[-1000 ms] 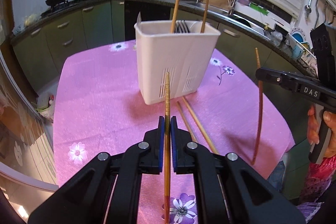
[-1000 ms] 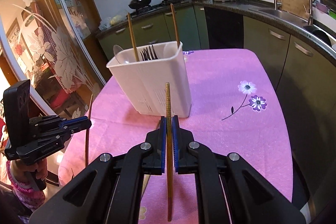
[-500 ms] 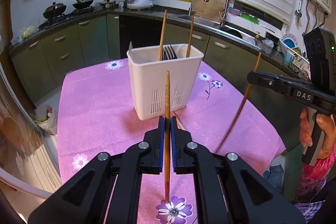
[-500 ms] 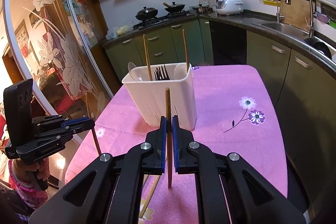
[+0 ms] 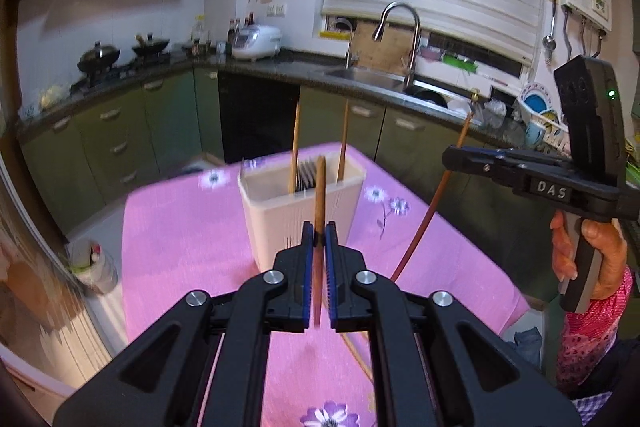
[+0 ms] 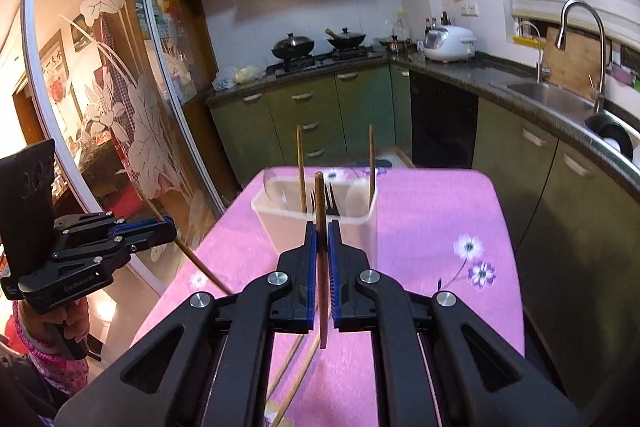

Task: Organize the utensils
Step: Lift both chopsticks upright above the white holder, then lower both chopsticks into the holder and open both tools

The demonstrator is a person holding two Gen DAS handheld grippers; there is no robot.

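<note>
A white utensil holder (image 5: 302,215) stands on the pink flowered table (image 5: 180,227); it also shows in the right wrist view (image 6: 320,215). It holds two upright chopsticks, forks and a spoon. My left gripper (image 5: 319,231) is shut on a brown chopstick (image 5: 319,195), raised above the table in front of the holder. My right gripper (image 6: 322,231) is shut on another brown chopstick (image 6: 320,251), also lifted. In the left wrist view the right gripper (image 5: 452,157) holds its chopstick (image 5: 434,203) slanted. In the right wrist view the left gripper (image 6: 168,229) holds its slanted chopstick (image 6: 200,263).
Two loose chopsticks (image 6: 296,375) lie on the table below the grippers. Green kitchen cabinets and a counter with a sink (image 5: 372,75) and stove surround the table. A glass sliding door (image 6: 120,107) is at the left.
Both grippers have risen with their chopsticks, lifting them off the table. The holder now looks farther and lower. The chopsticks now hang tilted in the air.
</note>
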